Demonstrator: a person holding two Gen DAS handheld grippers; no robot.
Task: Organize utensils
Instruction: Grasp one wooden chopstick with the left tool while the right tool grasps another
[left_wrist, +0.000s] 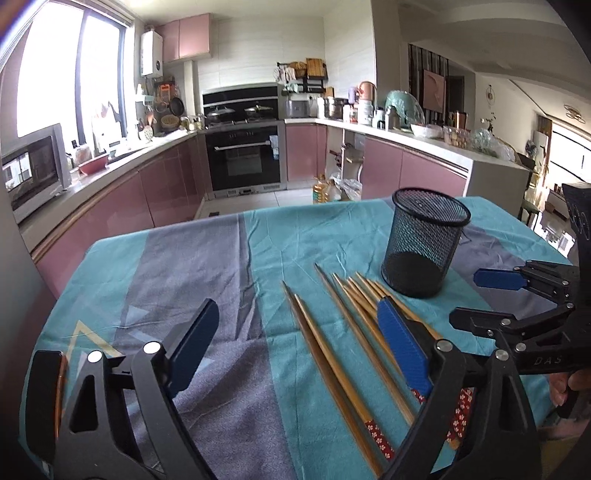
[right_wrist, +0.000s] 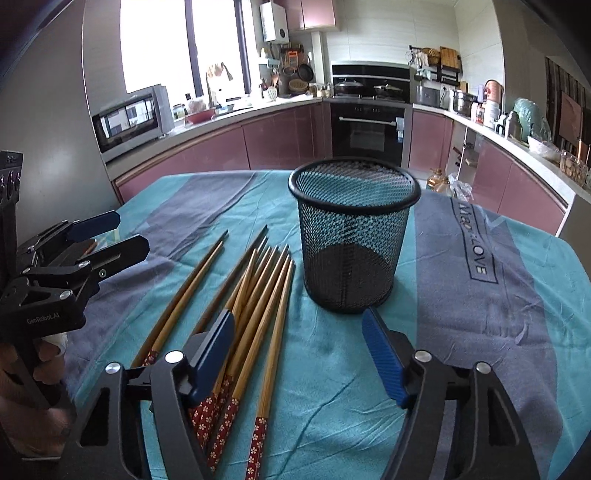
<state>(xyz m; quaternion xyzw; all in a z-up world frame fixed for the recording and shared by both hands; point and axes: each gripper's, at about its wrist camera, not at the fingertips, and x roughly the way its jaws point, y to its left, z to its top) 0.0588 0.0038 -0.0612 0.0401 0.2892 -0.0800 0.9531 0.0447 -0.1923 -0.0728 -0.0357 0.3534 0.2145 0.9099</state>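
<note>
- The left tool (left_wrist: 299, 354) hovers with its jaws apart and nothing between the pads; its right finger (left_wrist: 404, 350) hangs above the chopsticks without clearly touching them.
- The right tool (right_wrist: 299, 354) also stands with jaws apart — its left finger (right_wrist: 216, 354) is over the bundle's patterned ends, its right finger (right_wrist: 382, 360) over bare cloth.
- The chopsticks (right_wrist: 255, 299) lie loose in a fanned bundle on the desk (right_wrist: 480, 295), tips pointing away from the cameras, red flowered handles nearest; two lie a little apart at the left of the rest.
- The black mesh cup (right_wrist: 351, 240) stands upright just beyond and to the right of the chopstick tips — it looks empty.
- A teal and grey cloth covers the desk.
- Behind it, a kitchen with pink cabinets (right_wrist: 280, 136), an oven (right_wrist: 369, 125) and a microwave (right_wrist: 129, 118).
</note>
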